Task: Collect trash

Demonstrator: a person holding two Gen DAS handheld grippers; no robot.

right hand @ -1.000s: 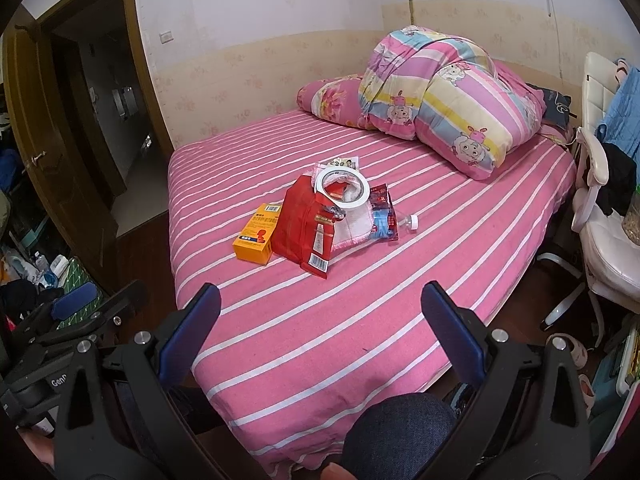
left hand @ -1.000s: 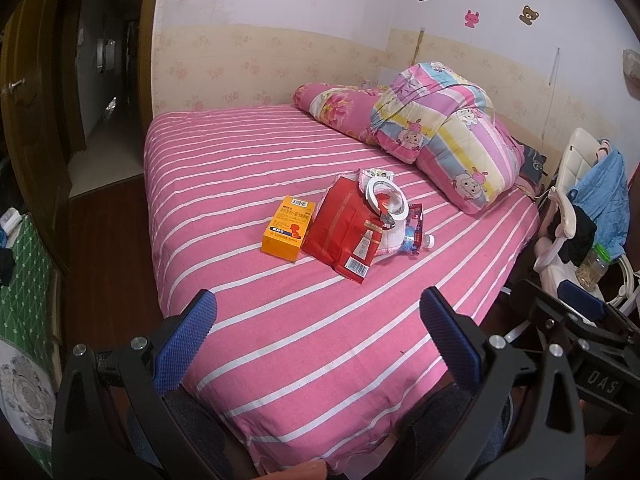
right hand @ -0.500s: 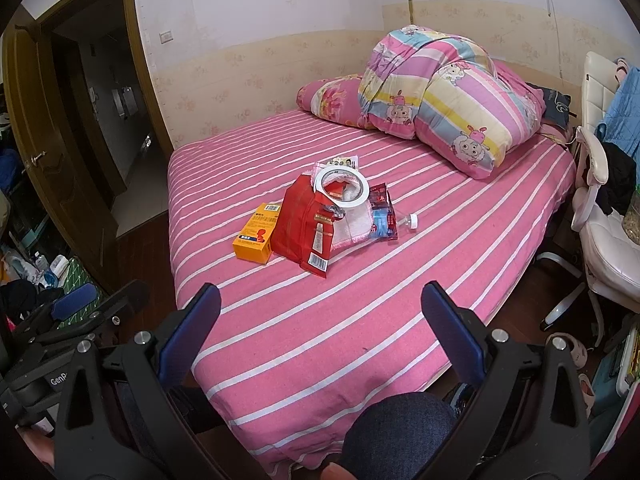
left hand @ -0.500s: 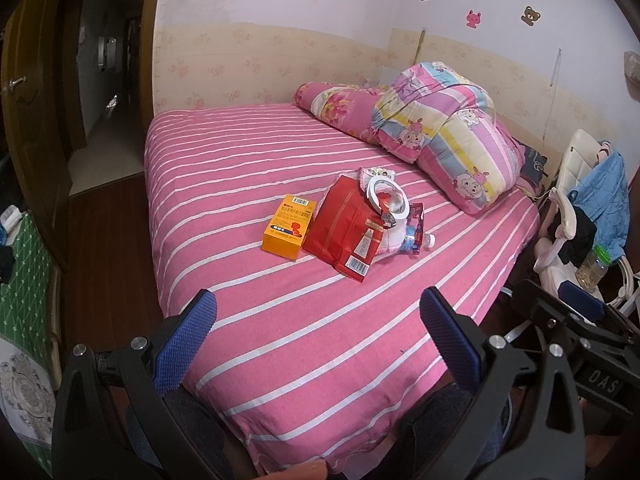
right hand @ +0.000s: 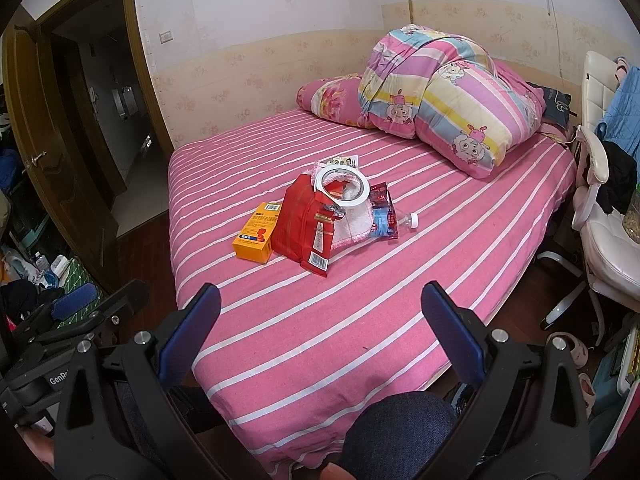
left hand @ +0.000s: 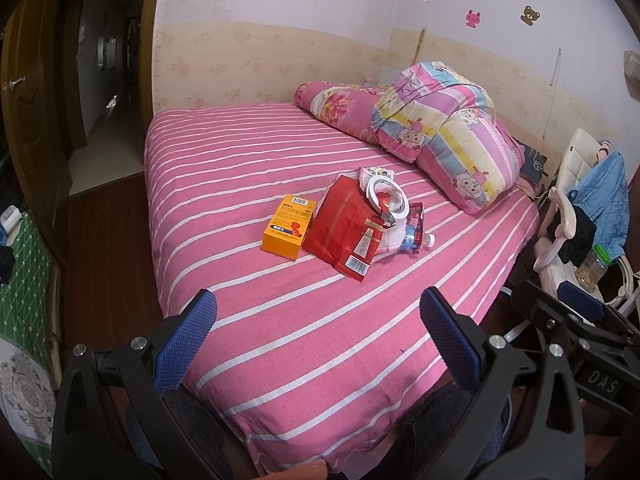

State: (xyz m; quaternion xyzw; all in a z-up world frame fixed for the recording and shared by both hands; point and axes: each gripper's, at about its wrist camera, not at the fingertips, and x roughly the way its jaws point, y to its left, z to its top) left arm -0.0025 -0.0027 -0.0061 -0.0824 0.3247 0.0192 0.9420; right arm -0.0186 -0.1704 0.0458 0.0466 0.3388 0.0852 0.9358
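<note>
1. The task is judged barely begun — all the trash is seen lying untouched in one cluster on the pink white-striped bed sheet (left hand: 248,184), and no bin or bag for it is visible in either view.
2. Farthest left in the cluster, ahead of the left gripper (left hand: 318,322) and slightly left of its centre line, an orange cardboard medicine box (left hand: 289,226) is found lying flat.
3. Just beside the box, touching or nearly so, a crumpled red foil snack bag (left hand: 347,227) is seen straight ahead, well beyond the fingertips.
4. On top of the bag's far end a white plastic ring (left hand: 387,199) is propped, with a pink-edged white cloth (right hand: 350,229) under it.
5. To the right of these, a squashed clear plastic bottle with a white cap (right hand: 394,222) is laid on its side, ahead of the right gripper (right hand: 320,312) and a little right of centre.
6. Both grippers are held with jaws wide apart — nothing is gripped or touched by the blue pads (left hand: 186,346), and each hangs over the near edge of the bed, well short of the trash.
7. Every item is therefore left to be collected.
</note>
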